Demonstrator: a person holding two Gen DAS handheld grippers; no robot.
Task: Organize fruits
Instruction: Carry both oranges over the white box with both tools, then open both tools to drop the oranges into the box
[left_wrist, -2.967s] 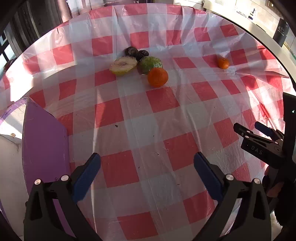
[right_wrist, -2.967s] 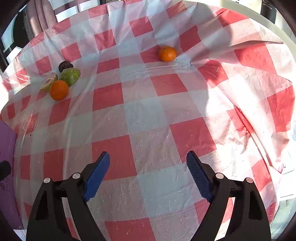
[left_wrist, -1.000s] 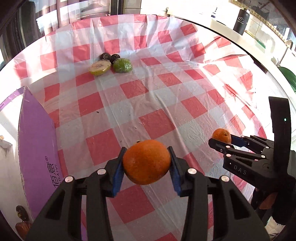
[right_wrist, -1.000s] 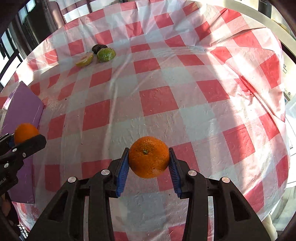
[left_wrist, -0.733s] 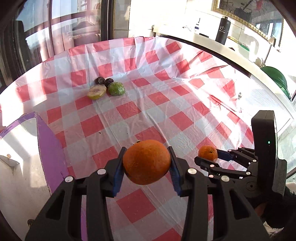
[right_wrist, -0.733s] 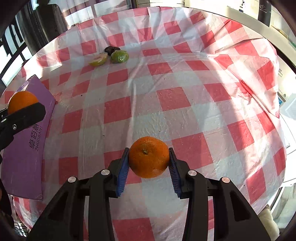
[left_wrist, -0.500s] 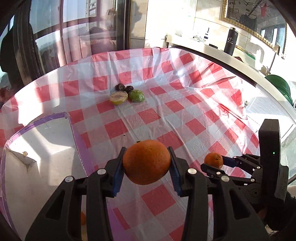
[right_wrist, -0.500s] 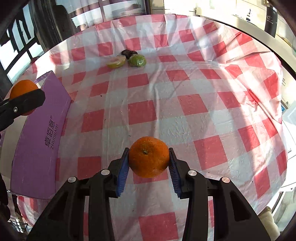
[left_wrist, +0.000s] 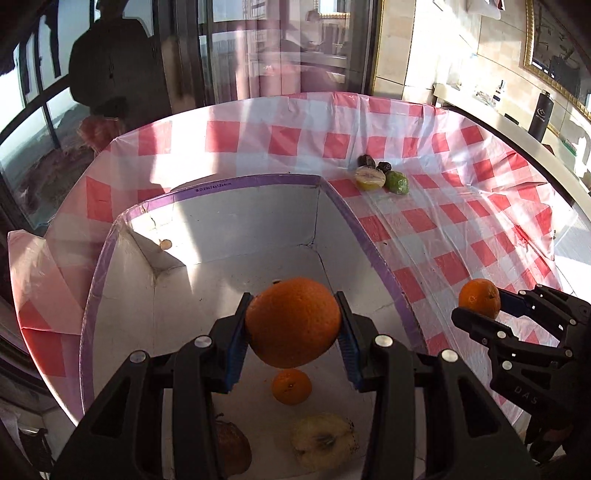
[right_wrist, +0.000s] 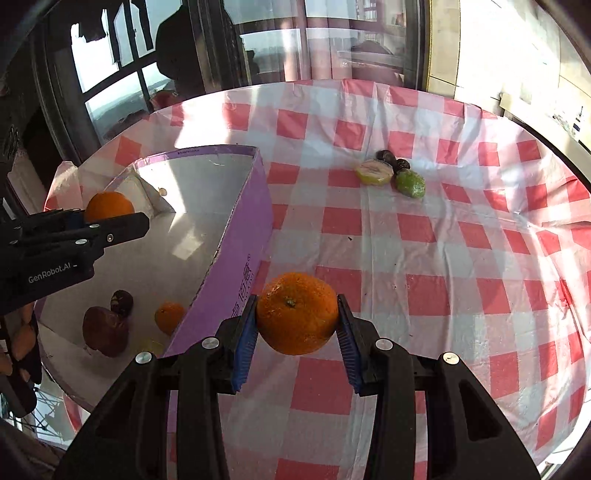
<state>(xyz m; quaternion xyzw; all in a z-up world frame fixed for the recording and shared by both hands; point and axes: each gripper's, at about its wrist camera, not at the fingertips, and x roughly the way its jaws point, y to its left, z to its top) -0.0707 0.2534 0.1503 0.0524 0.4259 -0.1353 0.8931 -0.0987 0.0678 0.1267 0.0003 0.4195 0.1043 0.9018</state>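
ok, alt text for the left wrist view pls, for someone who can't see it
The left gripper holds an orange above an open purple-rimmed box containing a smaller orange and a cut fruit half. At right, the right gripper holds another orange over the red-checked tablecloth.

- The left gripper (left_wrist: 292, 322), empty three seconds ago, has taken the large orange (left_wrist: 293, 322) and carried it over the open purple box (left_wrist: 373, 254).
- The right gripper (right_wrist: 296, 313) has taken the small orange (right_wrist: 297, 313) from the table's far right and brought it beside the box's right wall.
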